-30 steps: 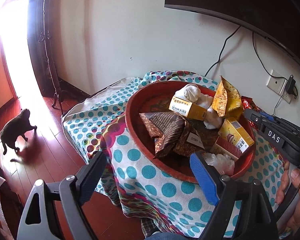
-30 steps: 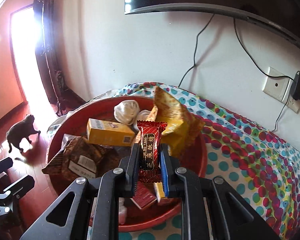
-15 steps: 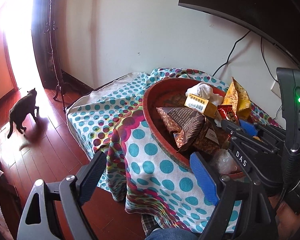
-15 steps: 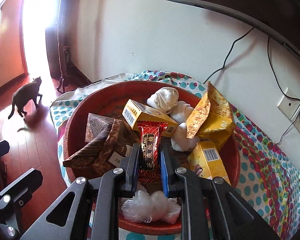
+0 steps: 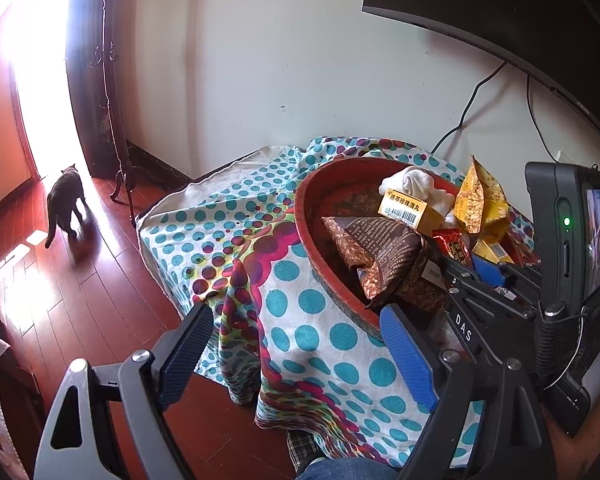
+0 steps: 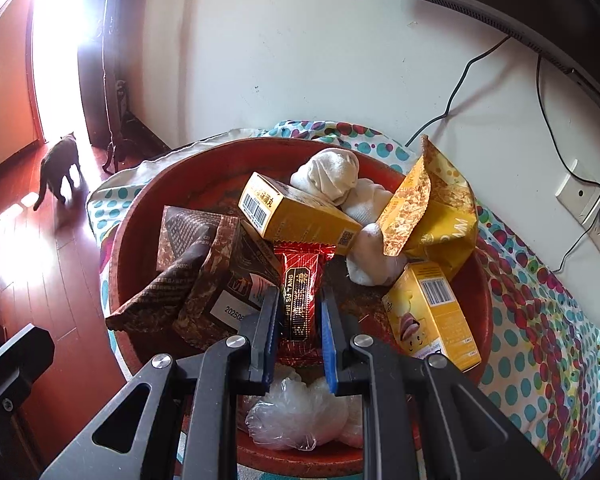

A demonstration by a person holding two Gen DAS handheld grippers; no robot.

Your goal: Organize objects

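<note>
Fingers of the right gripper [image 6: 298, 316] are pinched narrow on a red snack packet [image 6: 300, 292], which hangs above the crowded red basin [image 6: 132, 240]. Those of the left gripper [image 5: 296, 356] stand wide apart with nothing between them, off to the side over the dotted cloth [image 5: 320, 332].

Directly below the packet lies a crumpled clear plastic bag [image 6: 296, 416]; a brown pouch [image 6: 192, 268] sits just to its left and a yellow carton [image 6: 432, 312] to its right. The grip takes only the packet's lower part, so I would guess the slick foil could slide out if swung fast. Farther in, a yellow box [image 6: 296, 212] leans on rolled white socks [image 6: 332, 176], with an open yellow bag [image 6: 432, 208] beside them; a careless pass could topple that heap. Beyond, a dark cat [image 6: 58, 168] walks by the doorway, and might wander underfoot.
</note>
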